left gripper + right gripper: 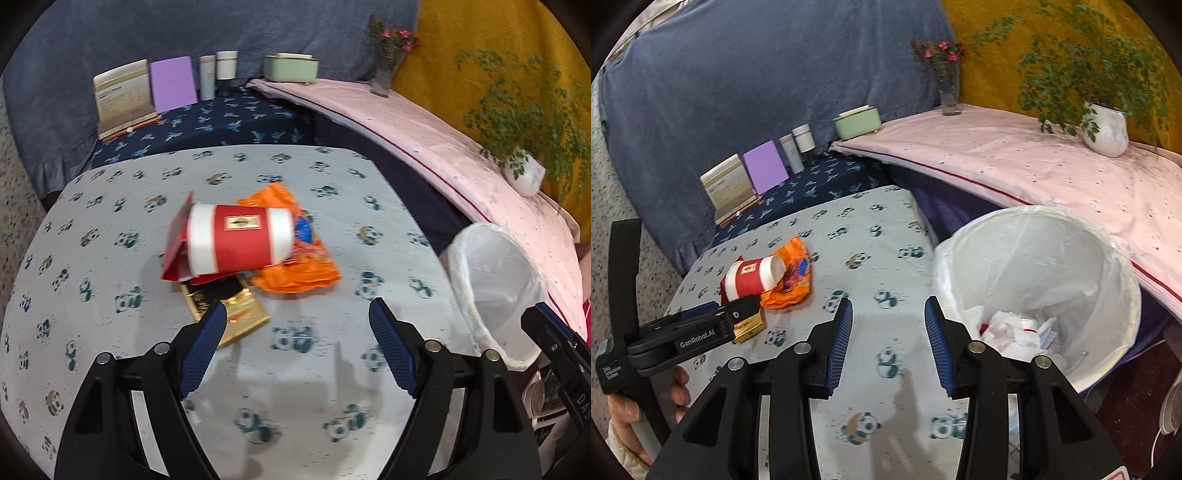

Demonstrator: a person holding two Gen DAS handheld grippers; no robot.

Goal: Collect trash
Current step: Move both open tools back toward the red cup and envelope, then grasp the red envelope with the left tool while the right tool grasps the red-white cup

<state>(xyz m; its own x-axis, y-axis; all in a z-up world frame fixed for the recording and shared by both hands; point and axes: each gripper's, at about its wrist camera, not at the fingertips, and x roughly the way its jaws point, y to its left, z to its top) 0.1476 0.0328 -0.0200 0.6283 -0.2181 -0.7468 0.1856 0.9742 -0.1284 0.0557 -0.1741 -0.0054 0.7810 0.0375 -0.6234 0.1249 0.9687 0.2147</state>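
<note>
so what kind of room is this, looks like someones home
Probably a home room, maybe a bedroom or living area: cloth-draped surfaces like the panda-print tablecloth, a potted plant and flower vase on a pink-covered ledge, and a small lined trash bin.
</note>
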